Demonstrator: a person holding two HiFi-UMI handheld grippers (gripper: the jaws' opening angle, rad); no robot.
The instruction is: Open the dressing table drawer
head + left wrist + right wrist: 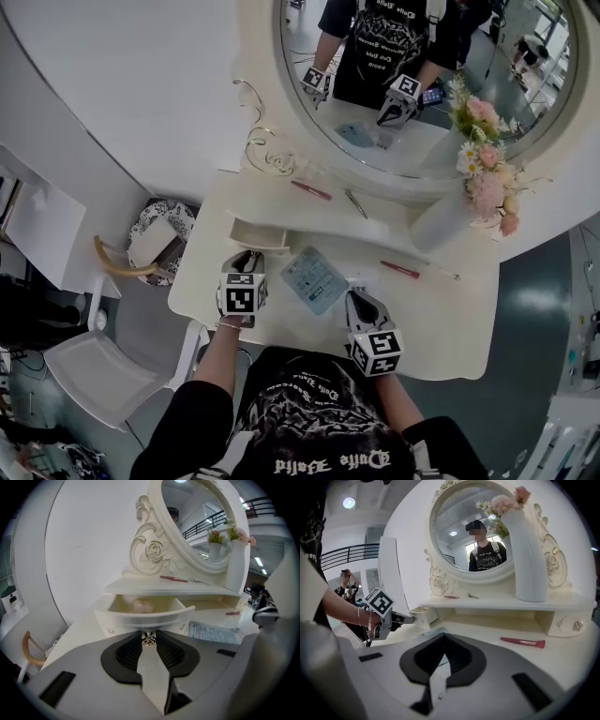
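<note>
Our left claw (247,260) pinches the tiny shiny metal knob (149,640) of the small cream drawer with the curved front (145,617). The drawer sticks out from under the shelf on the left side of the white dressing table (441,314), so it looks open. Our right claw (440,641) is closed on nothing. If we pull too far, the drawer could slide right out and fall. The knob is small, so it could slip free.

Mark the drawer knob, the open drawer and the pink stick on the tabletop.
small silver metal drawer knob (149,640), left gripper view, its centre.
open white curved-front drawer (140,620), left gripper view, middle of the front panel.
slim pink stick (520,642), right gripper view, mid-shaft.
</note>
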